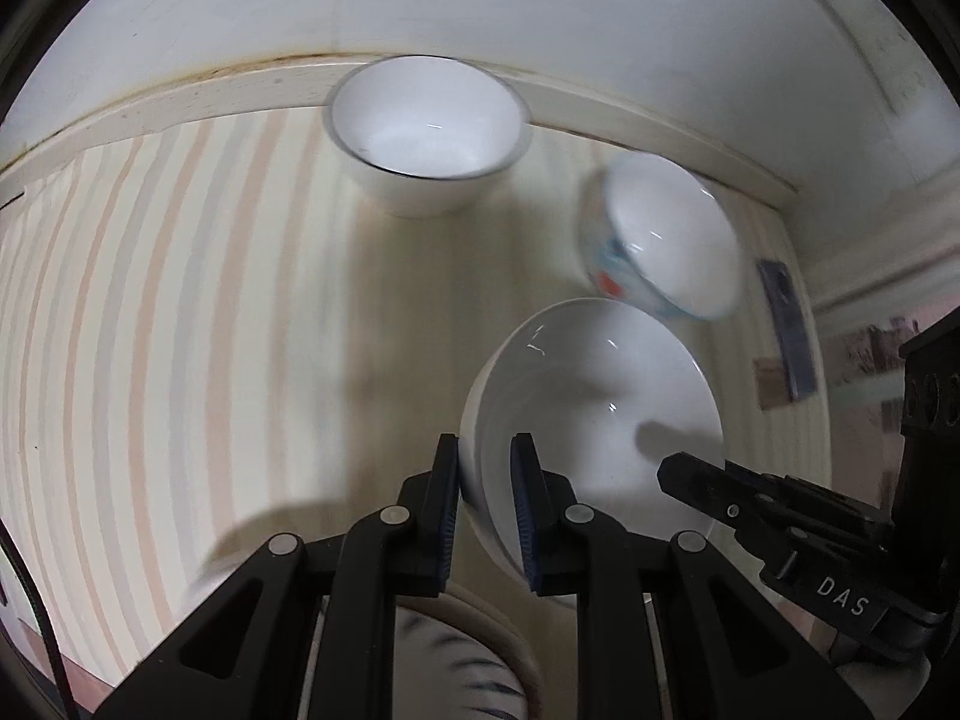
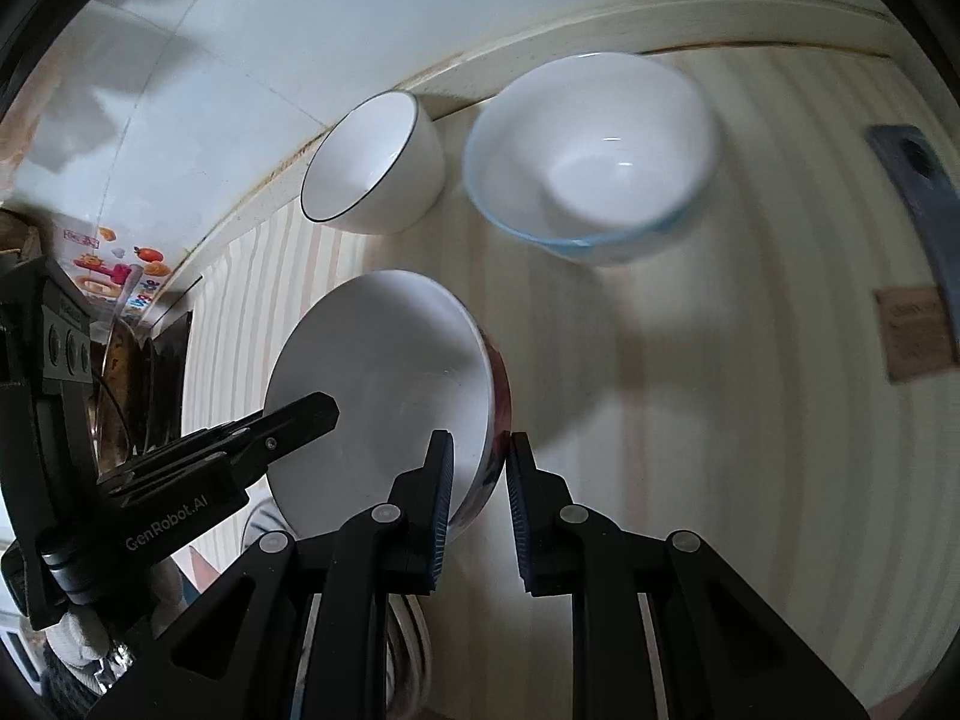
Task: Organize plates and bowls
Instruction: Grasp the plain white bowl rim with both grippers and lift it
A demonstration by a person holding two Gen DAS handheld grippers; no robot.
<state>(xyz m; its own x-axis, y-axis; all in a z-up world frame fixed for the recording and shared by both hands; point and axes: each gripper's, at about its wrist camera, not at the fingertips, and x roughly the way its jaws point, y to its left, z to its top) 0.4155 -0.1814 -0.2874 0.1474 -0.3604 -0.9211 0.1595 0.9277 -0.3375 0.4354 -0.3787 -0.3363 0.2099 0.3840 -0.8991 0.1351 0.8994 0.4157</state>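
Bowl (image 1: 570, 372), white inside, tilted, held over the near part of the striped table (image 1: 180, 300); whether it touches the table cannot be told. Left gripper (image 1: 486, 456): jaws pinching the bowl's wall at one rim, one pad inside, one outside. Right gripper (image 2: 478, 450): jaws pinching the opposite rim likewise. Right wrist view alone shows the bowl's outside, red and dark patterned; left wrist view shows only its white wall. Black-rimmed bowl (image 1: 426, 126), upright at the back of the table by the wall (image 1: 480, 0). Blue-rimmed bowl (image 1: 666, 240), beside it and apart from it; its orange and blue outer pattern shows in the left wrist view only, and its rim is blurred in both. Dark blue item (image 1: 786, 330) and brown card (image 1: 774, 384) lie at the table's far side, touching or overlapping; both are blurred, the card's print unreadable. Stickers (image 2: 114, 276), fruit-coloured, on the wall, in the right wrist view only, lettering too small to read. Striped fabric (image 1: 456, 660) below the left gripper, cut off and blurred. Writing: "DAS" on the right gripper's body, read in the left wrist view; "GenRobot.AI" on the left gripper's body, read in the right wrist view.
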